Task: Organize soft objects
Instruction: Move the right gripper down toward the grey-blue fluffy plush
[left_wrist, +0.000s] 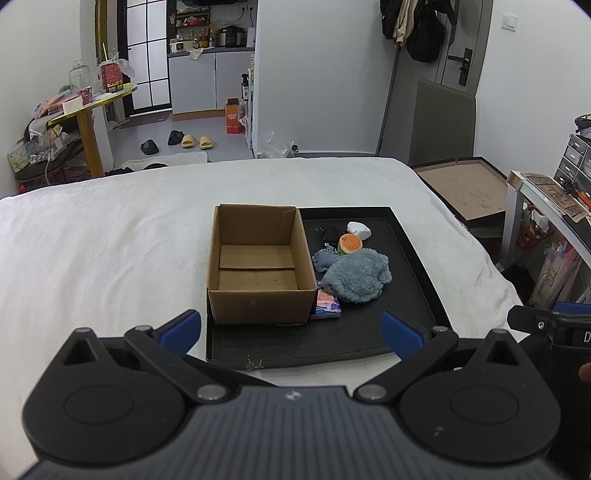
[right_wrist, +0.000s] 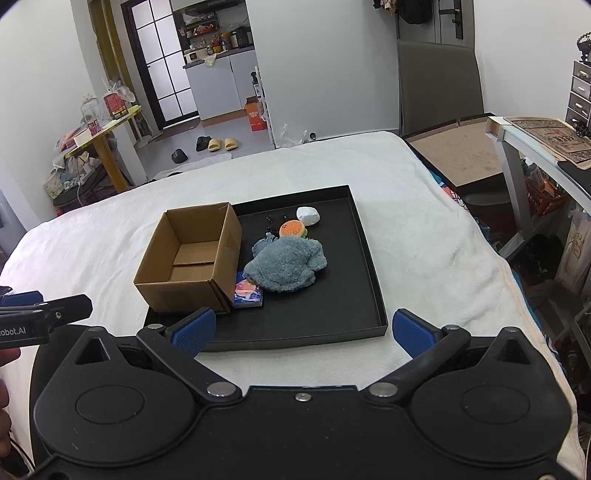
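A black tray (left_wrist: 410, 258) (right_wrist: 364, 254) lies on a white bed. In its left half stands an open cardboard box (left_wrist: 258, 266) (right_wrist: 192, 254), nothing inside. Beside the box lie a grey-blue fluffy cloth (left_wrist: 356, 277) (right_wrist: 286, 264), a burger-shaped plush (left_wrist: 350, 243) (right_wrist: 292, 229), a white soft lump (left_wrist: 359, 230) (right_wrist: 308, 215) and a small blue-pink packet (left_wrist: 325, 304) (right_wrist: 248, 293). My left gripper (left_wrist: 291, 332) hangs open before the tray's near edge. My right gripper (right_wrist: 303, 330) is open too, over the tray's near rim. Neither holds anything.
The white bed cover (left_wrist: 110, 251) spreads wide to the left and beyond the tray. A flat cardboard sheet (left_wrist: 465, 184) and a grey chair (left_wrist: 443, 122) stand at the bed's right. A cluttered desk (right_wrist: 546, 136) is at far right. Slippers (left_wrist: 195, 141) lie on the floor.
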